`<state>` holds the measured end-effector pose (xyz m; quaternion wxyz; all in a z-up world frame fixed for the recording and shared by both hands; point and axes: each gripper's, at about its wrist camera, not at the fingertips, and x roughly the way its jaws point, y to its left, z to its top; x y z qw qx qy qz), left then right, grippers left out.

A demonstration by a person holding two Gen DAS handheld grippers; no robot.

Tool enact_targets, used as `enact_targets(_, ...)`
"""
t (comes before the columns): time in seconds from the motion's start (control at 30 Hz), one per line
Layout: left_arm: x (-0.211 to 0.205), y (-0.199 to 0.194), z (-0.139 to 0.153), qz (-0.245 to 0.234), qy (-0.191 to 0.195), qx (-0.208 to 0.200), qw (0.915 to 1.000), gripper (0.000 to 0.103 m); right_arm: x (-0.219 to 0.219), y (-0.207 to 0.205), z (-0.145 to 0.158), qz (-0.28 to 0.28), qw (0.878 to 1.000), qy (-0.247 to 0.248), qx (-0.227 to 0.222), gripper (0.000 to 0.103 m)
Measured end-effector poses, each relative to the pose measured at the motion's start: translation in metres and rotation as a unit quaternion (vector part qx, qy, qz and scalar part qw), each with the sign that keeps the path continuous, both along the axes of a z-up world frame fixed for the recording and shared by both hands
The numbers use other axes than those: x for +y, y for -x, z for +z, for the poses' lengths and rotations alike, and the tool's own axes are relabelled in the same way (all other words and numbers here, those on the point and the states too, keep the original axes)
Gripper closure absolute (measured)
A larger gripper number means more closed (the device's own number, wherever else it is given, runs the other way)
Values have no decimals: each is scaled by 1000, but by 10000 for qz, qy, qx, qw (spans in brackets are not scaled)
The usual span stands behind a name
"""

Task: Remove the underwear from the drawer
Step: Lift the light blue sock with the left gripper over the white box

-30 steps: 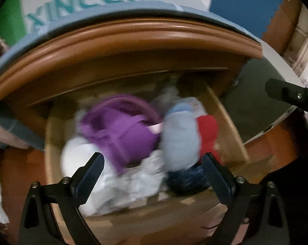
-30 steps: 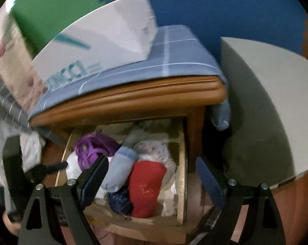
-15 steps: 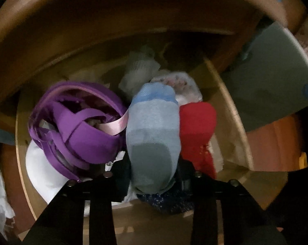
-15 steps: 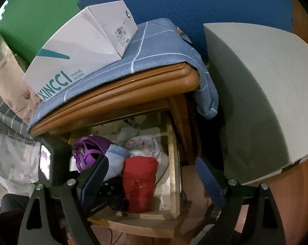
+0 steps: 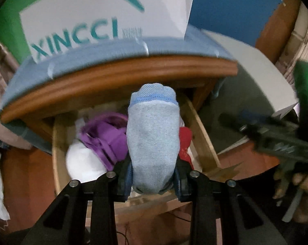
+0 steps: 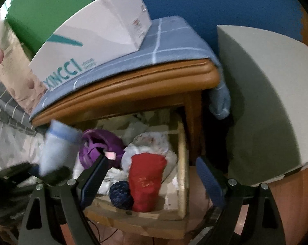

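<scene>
My left gripper (image 5: 152,178) is shut on a rolled light-blue underwear (image 5: 152,140) and holds it upright above the open wooden drawer (image 5: 201,134). In the right wrist view the roll (image 6: 54,149) and left gripper (image 6: 49,173) show blurred at the left, clear of the drawer (image 6: 182,163). Inside lie a purple bra (image 6: 100,143), a red roll (image 6: 146,181), a dark blue roll (image 6: 120,194) and white garments (image 6: 151,143). My right gripper (image 6: 151,181) is open and empty in front of the drawer; it shows in the left wrist view (image 5: 276,138).
The wooden nightstand (image 6: 133,85) carries a blue cloth (image 6: 170,40) and a white XINCCI box (image 6: 96,38). A grey-white panel (image 6: 266,102) stands to the right. Bedding (image 6: 8,94) lies to the left. Blue and green walls are behind.
My left gripper, shut on the light-blue roll half a second ago, has lifted it up and out of the drawer. The right gripper stayed open and shifted slightly.
</scene>
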<state>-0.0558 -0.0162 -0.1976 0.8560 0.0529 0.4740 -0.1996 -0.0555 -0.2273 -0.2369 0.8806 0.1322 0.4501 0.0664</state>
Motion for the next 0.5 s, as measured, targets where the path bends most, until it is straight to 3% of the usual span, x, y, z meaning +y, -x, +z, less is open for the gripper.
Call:
enact_targets(0.13,8,5,36,160,90,-414,9990,74,5,-3,-7,26,9997,200,166,14)
enact_targets(0.27,18,-1,74,454,463,-643,9958,74,4,-5,-12,0,9992,208,338,14)
enact_targets(0.5,17,-4,107,722,332,-955,9923,74,19,-7,-15,323,9980,301,445,14)
